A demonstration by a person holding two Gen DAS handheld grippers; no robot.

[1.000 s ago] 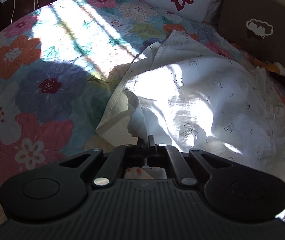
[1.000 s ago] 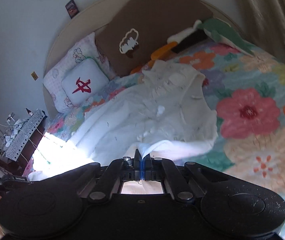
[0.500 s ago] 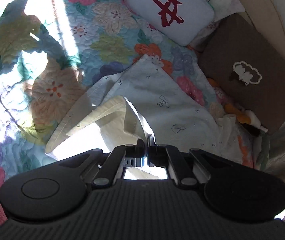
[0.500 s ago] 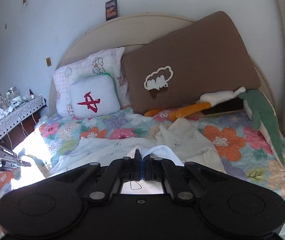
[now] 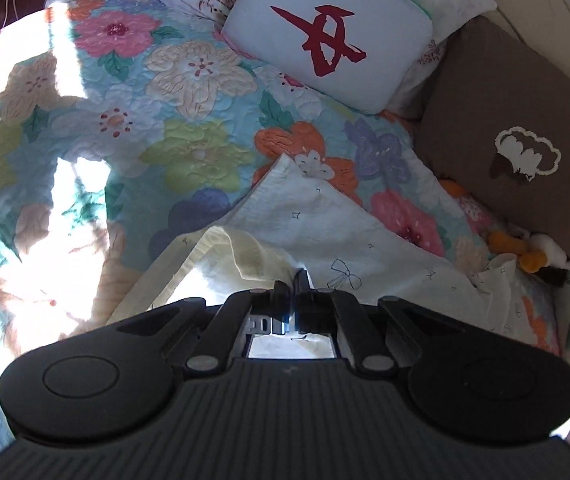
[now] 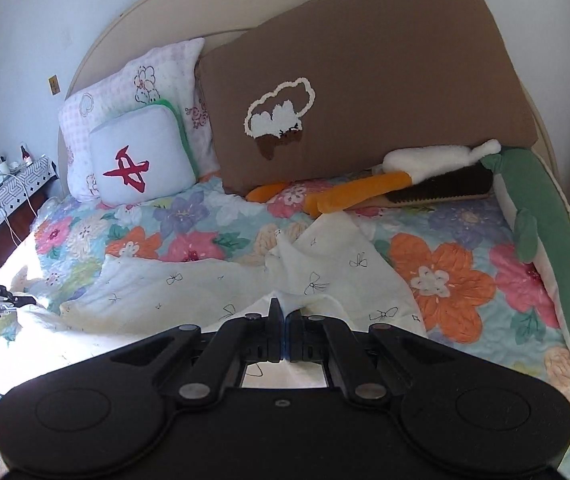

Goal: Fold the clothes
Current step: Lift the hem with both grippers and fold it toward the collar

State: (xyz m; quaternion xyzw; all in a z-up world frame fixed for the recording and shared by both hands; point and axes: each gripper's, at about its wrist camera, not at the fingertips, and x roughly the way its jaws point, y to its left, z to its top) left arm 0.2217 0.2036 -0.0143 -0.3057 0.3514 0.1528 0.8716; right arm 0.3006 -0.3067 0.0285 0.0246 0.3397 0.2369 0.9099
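Garment (image 6: 205, 292), white with bow print, lies on bed (image 6: 445, 280) near pillows (image 5: 329, 36), partly doubled over, fold likely unfinished. Left gripper (image 5: 294, 280) jaws pinched on one edge; right gripper (image 6: 284, 312) jaws pinched on another. Flattening, further folds left. Open quilt to left and right; brown cushion (image 6: 365, 72), plush toys (image 6: 425, 176) crowd head end.

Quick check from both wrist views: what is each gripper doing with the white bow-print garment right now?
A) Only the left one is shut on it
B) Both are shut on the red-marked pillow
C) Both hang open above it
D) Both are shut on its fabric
D: the left gripper and the right gripper each have their jaws closed with the white bow-print garment bunched between them.
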